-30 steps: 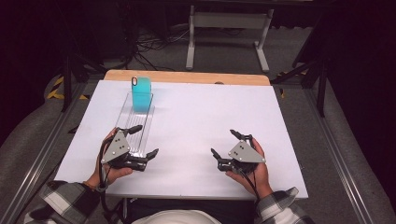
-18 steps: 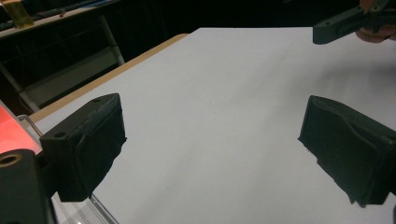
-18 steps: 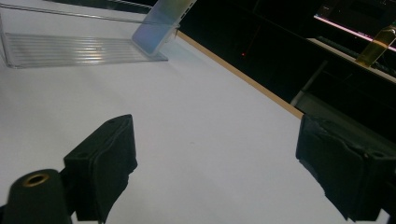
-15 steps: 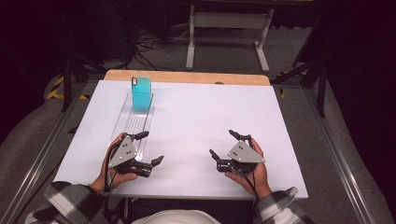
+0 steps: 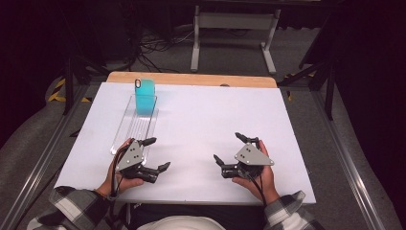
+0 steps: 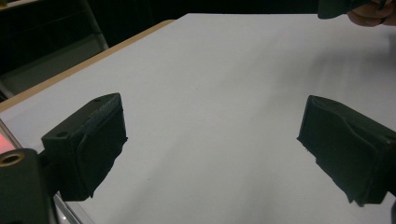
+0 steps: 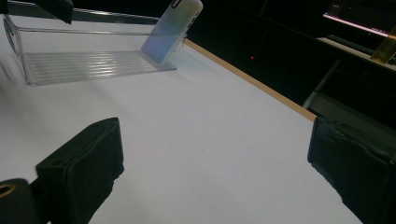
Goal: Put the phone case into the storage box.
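Presently, nothing is gripped by either tool. The jaws of the right gripper [image 5: 229, 147] stand wide apart over bare white surface and have just been opening, with nothing between them; in the right gripper view the two black pads frame only the white sheet. The jaws of the left gripper [image 5: 154, 154] are likewise spread wide and empty, and in the left gripper view only plain white surface is seen between them.

Both tools are held low near the front edge of the white-topped desk [image 5: 210, 120], one in each hand, well apart from one another. The left one is held just beside the near end of the long clear plastic tray [image 5: 125, 130], so the tray is probably the thing to be handled next, though this is a judgement only.

A turquoise phone-shaped case with a small camera cut-out [image 5: 144, 96] is propped upright at the far end of that tray, leaning against its end wall; in the right gripper view it appears pale and tilted [image 7: 172, 29]. It seems to have been stood there so that its upper part remains free to be reached.
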### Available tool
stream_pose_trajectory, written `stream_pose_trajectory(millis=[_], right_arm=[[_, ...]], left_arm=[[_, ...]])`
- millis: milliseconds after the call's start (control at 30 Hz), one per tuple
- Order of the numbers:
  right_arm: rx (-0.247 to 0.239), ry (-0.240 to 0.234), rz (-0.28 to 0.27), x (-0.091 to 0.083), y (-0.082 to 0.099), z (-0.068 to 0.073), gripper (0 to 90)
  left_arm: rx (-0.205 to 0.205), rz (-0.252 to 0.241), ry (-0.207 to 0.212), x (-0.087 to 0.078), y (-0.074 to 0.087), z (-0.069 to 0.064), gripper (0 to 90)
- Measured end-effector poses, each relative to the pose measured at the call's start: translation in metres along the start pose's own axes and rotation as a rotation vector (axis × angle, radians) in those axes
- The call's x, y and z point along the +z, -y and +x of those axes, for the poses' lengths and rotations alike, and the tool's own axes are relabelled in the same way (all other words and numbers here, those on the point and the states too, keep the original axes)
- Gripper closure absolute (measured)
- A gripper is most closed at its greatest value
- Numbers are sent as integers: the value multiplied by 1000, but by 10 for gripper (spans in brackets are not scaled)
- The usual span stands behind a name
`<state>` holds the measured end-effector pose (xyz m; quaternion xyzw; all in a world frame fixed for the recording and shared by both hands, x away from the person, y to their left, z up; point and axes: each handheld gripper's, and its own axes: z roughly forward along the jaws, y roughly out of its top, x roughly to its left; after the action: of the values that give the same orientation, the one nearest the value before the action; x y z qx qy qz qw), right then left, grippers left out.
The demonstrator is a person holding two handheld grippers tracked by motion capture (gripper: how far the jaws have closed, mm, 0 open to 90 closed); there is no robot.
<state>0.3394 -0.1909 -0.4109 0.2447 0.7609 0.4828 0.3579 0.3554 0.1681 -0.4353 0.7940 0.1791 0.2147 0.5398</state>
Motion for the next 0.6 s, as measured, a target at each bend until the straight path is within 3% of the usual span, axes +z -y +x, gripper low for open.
stream_pose_trajectory(millis=[67, 600], right_arm=[[3, -6, 6, 0, 0, 0, 35], [-20, -8, 2, -1, 0, 1, 40]], left_arm=[[12, 0, -1, -1, -1, 1, 69], [-13, -7, -1, -2, -2, 4, 49]])
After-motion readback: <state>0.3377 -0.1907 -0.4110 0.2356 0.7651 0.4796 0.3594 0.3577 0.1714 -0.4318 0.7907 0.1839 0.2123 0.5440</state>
